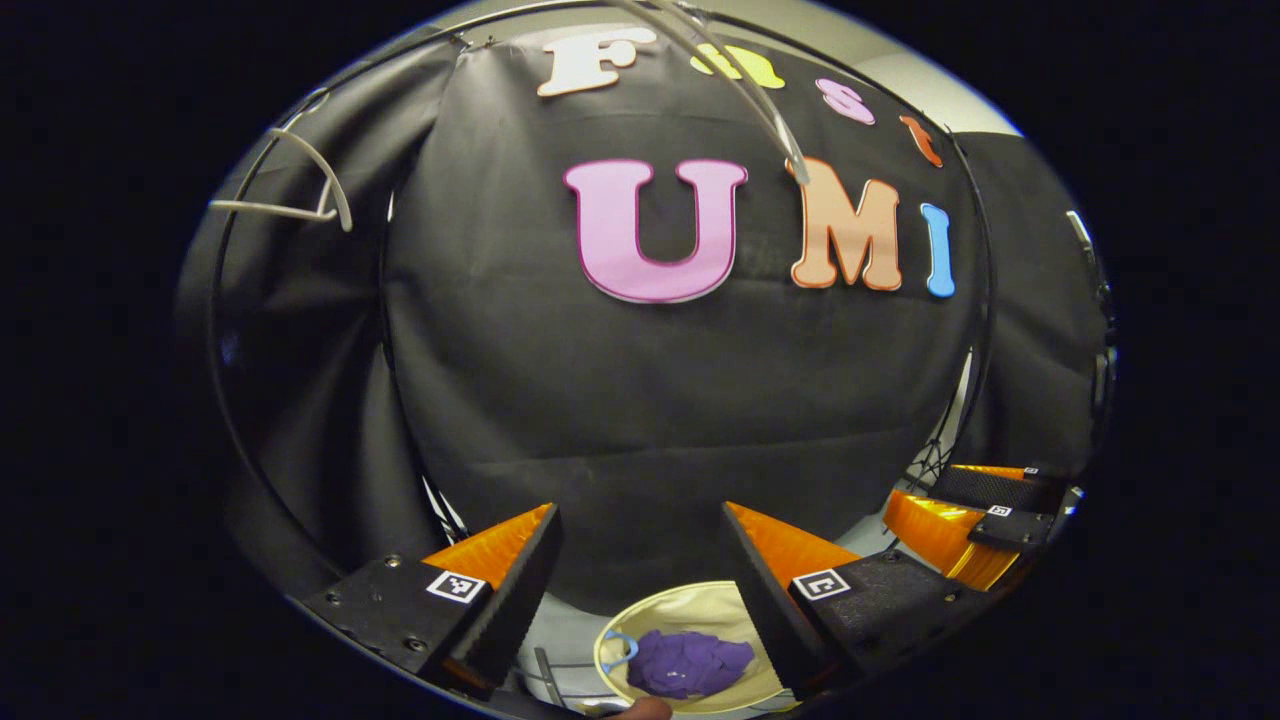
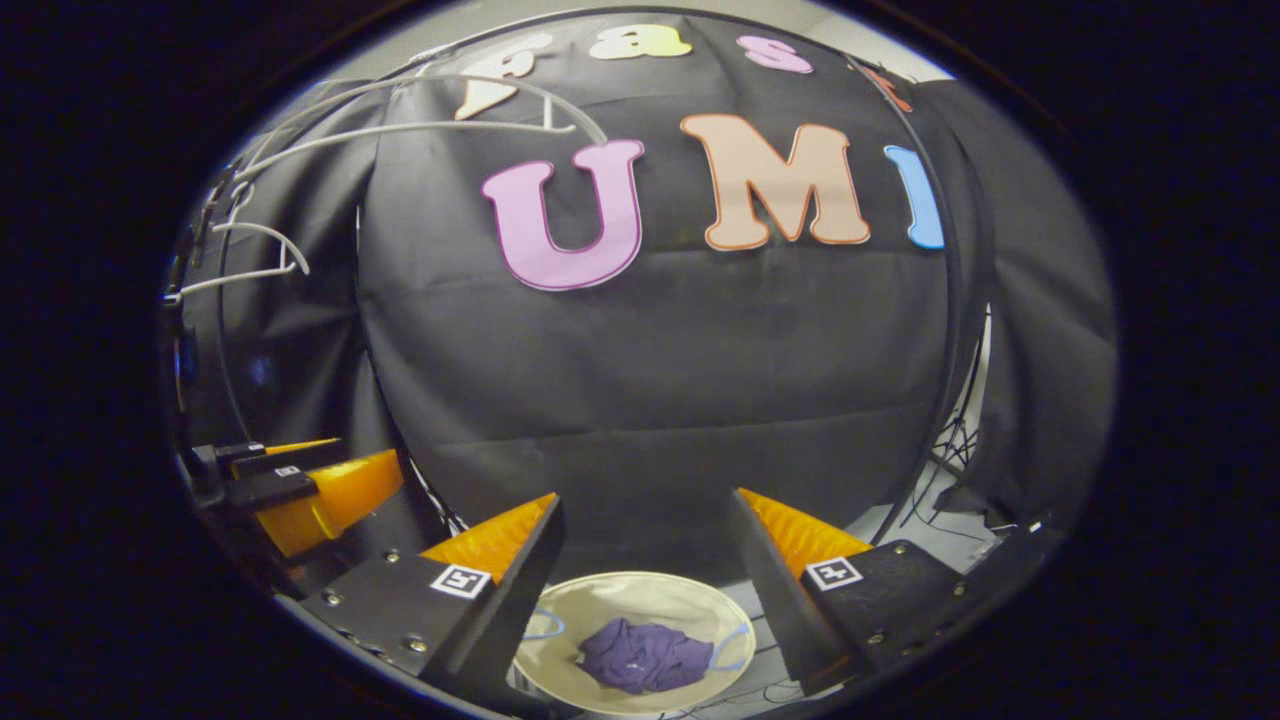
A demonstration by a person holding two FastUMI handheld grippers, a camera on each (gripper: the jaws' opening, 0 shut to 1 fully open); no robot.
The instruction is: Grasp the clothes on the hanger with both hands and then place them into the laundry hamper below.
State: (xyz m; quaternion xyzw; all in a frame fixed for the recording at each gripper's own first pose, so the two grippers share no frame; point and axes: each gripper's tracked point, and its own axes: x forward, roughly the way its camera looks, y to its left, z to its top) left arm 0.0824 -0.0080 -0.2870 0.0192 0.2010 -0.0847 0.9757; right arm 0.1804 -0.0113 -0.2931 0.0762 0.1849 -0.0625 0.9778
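- In the left gripper view the left gripper point(image 1: 640, 575) sits at 6 o'clock with its jaws wide apart and nothing between them.
- Through the gap between its fingers, low at 6 o'clock, stands the laundry hamper point(image 1: 700, 600), a pale round tub with a light blue handle point(image 1: 618, 650) on its 9 o'clock side.
- The clothes point(image 1: 688, 665), a crumpled purple garment, lie inside the hamper on its bottom, touching neither gripper.
- At 4 o'clock in the same view the right gripper point(image 1: 985, 515) shows from the side, held higher than the hamper and apart from it.
- A bare white hanger point(image 1: 285, 185) hangs at 10 o'clock from the booth's rail, and a second hanger point(image 1: 745, 90) slants down at 12 o'clock; neither carries a garment.
- In the right gripper view the right gripper point(image 2: 645, 560) has its jaws wide and empty, framing the hamper point(image 2: 640, 595) at 6 o'clock, where the purple clothes point(image 2: 645, 655) rest in a heap in the middle.
- The left gripper point(image 2: 320, 480) appears at 8 o'clock in this view, well off to the side of the hamper; its jaws look parted.
- Empty hangers point(image 2: 260, 250) hang at 10 and 11 o'clock.
- The pale floor point(image 2: 930, 530) with dark cables point(image 2: 950, 445) shows at 4 o'clock beneath the black cloth wall point(image 2: 660, 380).
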